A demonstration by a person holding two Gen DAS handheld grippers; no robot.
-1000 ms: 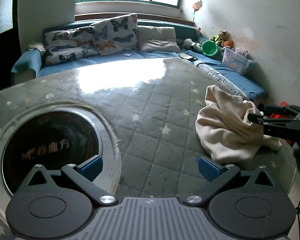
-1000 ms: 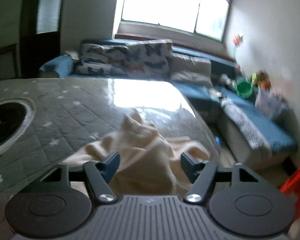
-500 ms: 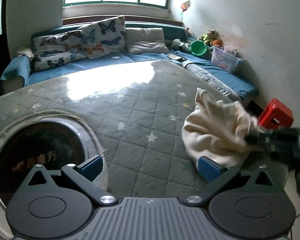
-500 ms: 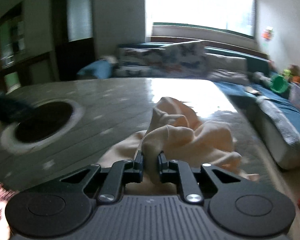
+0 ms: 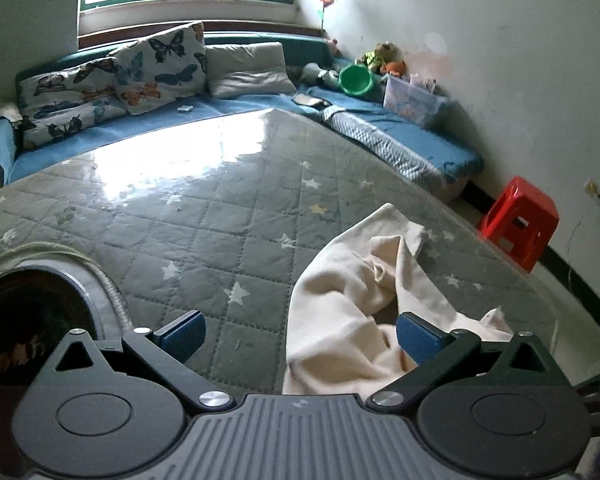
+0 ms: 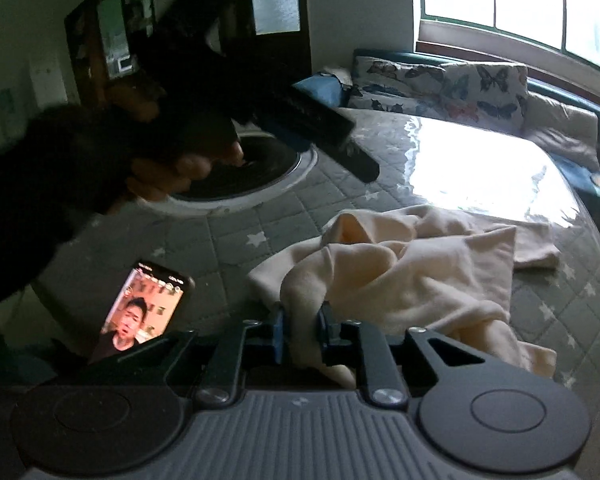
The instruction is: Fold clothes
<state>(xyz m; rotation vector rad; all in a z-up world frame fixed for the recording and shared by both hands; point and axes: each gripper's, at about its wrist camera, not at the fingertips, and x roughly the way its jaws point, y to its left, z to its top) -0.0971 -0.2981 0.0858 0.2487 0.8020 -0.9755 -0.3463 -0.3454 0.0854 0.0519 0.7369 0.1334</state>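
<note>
Right wrist view: right gripper [image 6: 302, 330] is clamped on a bunched fold of the cream garment [image 6: 412, 272], which lies crumpled on the quilted table cover [image 6: 380, 148] near its edge — jaws eased a touch wider just now, cloth between them. Left gripper [image 5: 298, 332] is spread wide, nothing in it, hovering beside the garment. No fold made yet — it needs spreading flat first, then every fold. Phone [image 6: 142, 306] lies close by.

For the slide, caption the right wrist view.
Right gripper pinches a bunched fold of the cream garment on the star-quilted table, phone beside it.
</note>
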